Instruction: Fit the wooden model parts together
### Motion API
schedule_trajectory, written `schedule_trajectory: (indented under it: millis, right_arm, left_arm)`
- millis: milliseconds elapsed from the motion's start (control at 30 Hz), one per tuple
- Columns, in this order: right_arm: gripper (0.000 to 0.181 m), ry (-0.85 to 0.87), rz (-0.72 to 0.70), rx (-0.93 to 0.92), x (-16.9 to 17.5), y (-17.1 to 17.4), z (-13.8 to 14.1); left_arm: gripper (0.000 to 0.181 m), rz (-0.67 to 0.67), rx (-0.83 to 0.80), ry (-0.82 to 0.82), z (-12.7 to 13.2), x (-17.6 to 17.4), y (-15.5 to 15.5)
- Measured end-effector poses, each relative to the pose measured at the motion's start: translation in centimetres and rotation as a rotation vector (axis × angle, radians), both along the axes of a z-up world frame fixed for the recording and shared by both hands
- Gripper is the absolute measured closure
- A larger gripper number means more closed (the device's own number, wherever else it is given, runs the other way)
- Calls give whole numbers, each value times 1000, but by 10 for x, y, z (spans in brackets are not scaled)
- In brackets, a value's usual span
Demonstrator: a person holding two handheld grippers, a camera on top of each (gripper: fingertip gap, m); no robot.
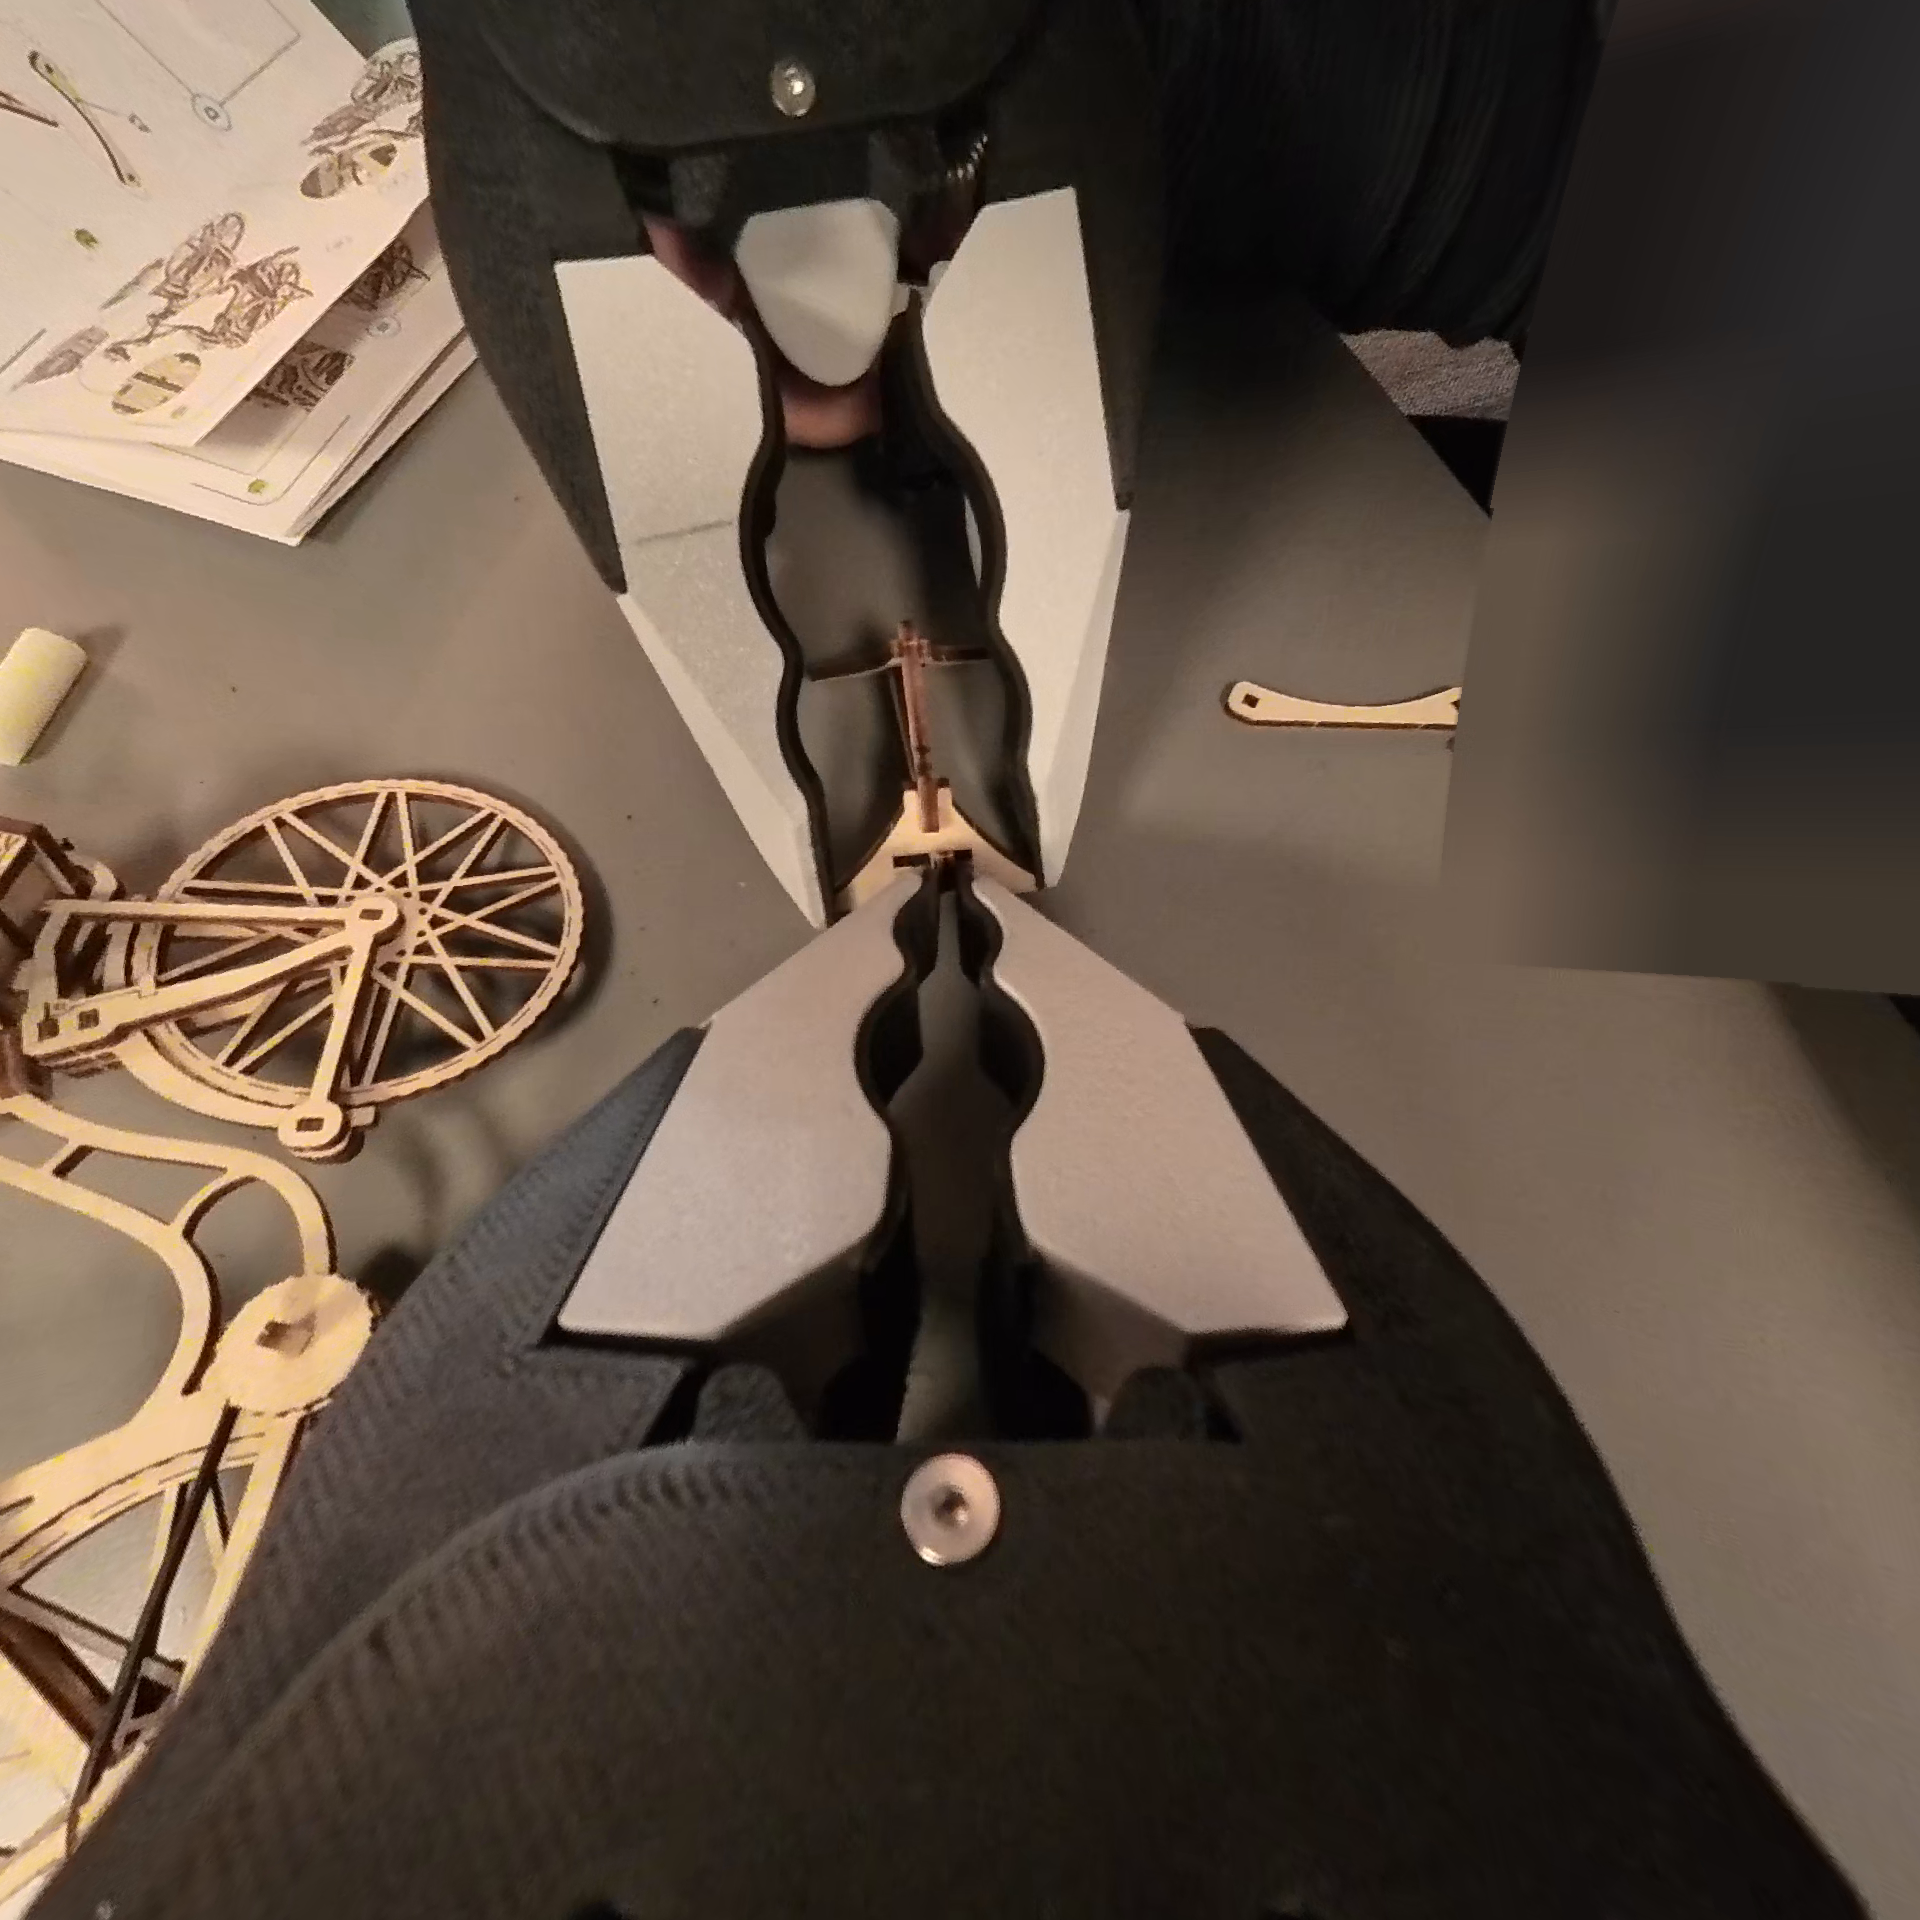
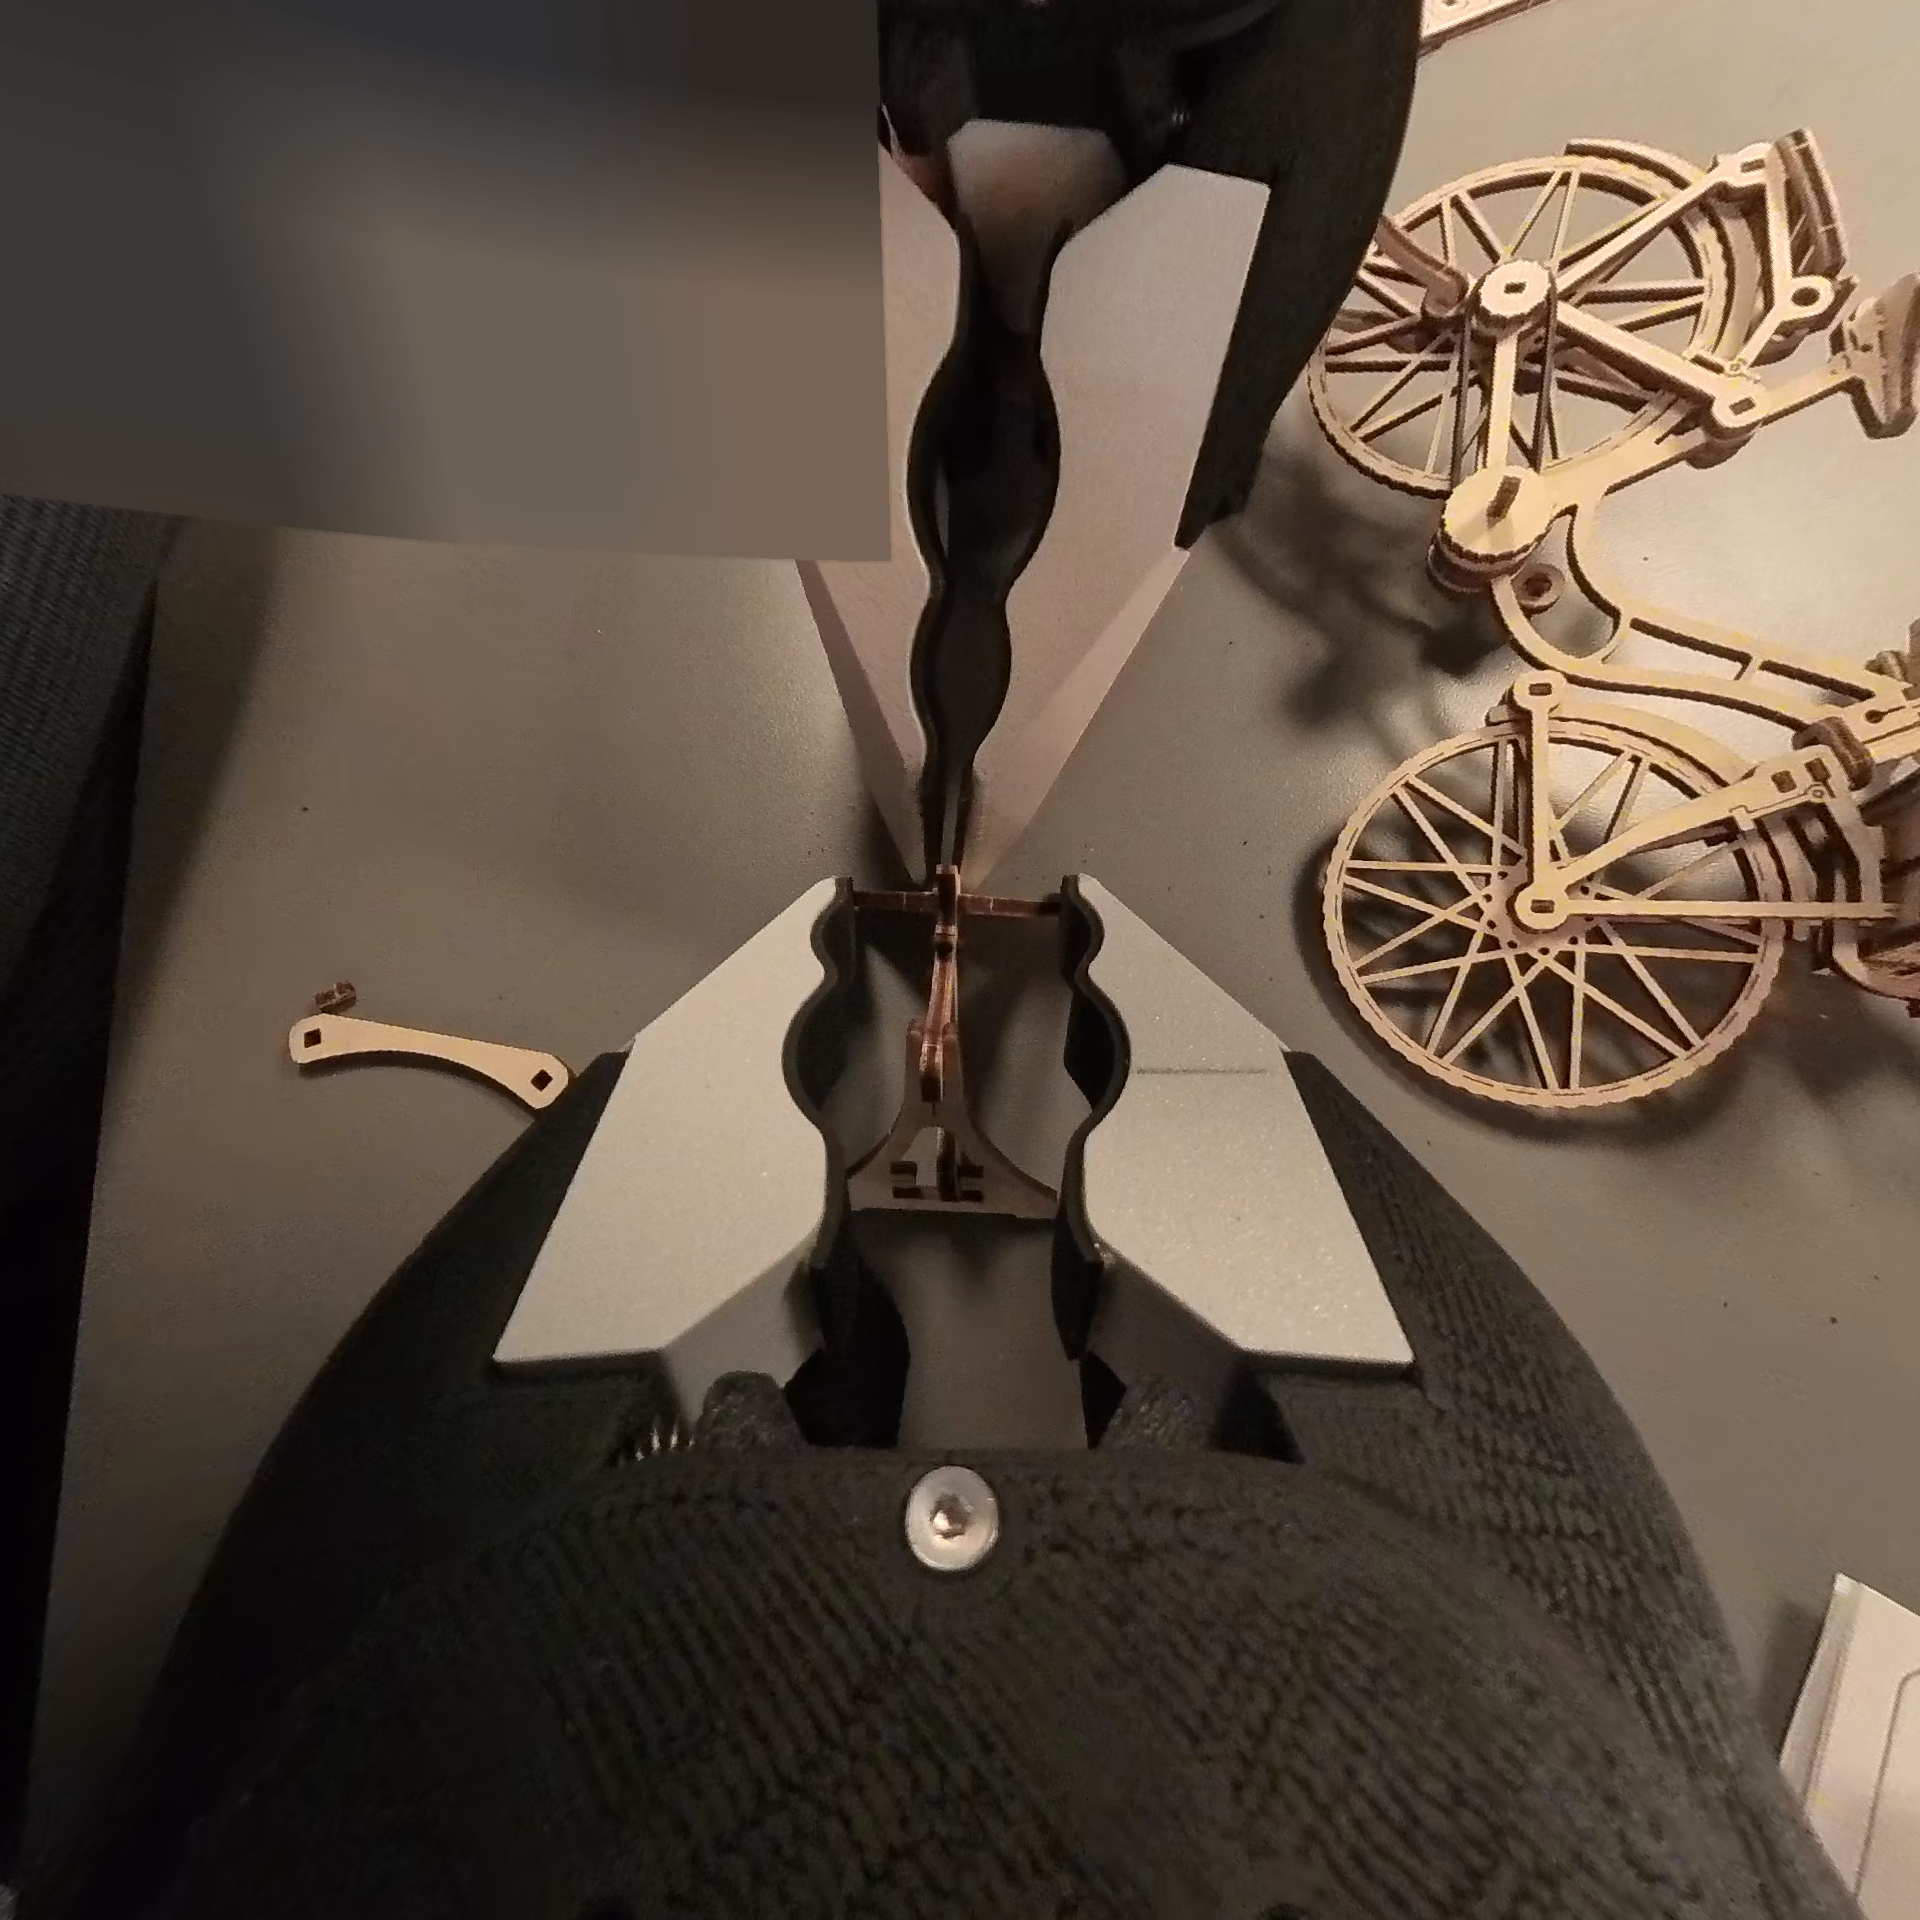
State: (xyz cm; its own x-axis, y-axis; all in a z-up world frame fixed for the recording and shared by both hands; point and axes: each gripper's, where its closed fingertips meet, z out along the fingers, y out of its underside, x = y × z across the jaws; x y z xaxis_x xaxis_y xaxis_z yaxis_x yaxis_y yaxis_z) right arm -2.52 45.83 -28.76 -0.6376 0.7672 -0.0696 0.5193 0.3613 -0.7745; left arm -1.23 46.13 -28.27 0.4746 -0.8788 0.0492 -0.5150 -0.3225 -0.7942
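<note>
**Two grippers, one small wooden assembly**

Pinched at the tip of the left gripper (image 1: 940, 894) – fingers nearly closed on the near end of a small wooden assembly (image 2: 940, 1049). Clamped across its width by the right gripper (image 2: 961, 904), fingers spread wider, gripping the crossbar and flared base between wavy black pads. Thin, brown-edged and laser-cut, with a slender stem, held above the grey counter (image 2: 520, 779). Lying apart on the counter – a curved wooden strip (image 2: 431, 1065), a wooden bicycle model (image 2: 1558, 727) on its side, an instruction booklet (image 1: 208, 260). No containers in sight.
</note>
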Motion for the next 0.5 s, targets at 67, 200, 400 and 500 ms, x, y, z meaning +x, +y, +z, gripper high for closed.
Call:
schedule_trajectory:
  millis: [67,200,400,500]
  right_arm:
    - [143,-1,3,-3,0,0,0]
    - [143,-7,3,-15,1,-1,1]
    - [143,-8,-2,-17,1,0,1]
    - [143,-15,-9,-31,2,0,2]
  left_arm:
    - [178,-4,2,-4,1,0,-1]
    - [162,-16,-31,-51,5,-2,-4]
    - [143,3,-8,-50,7,0,-3]
    - [139,5,-3,-46,6,2,-3]
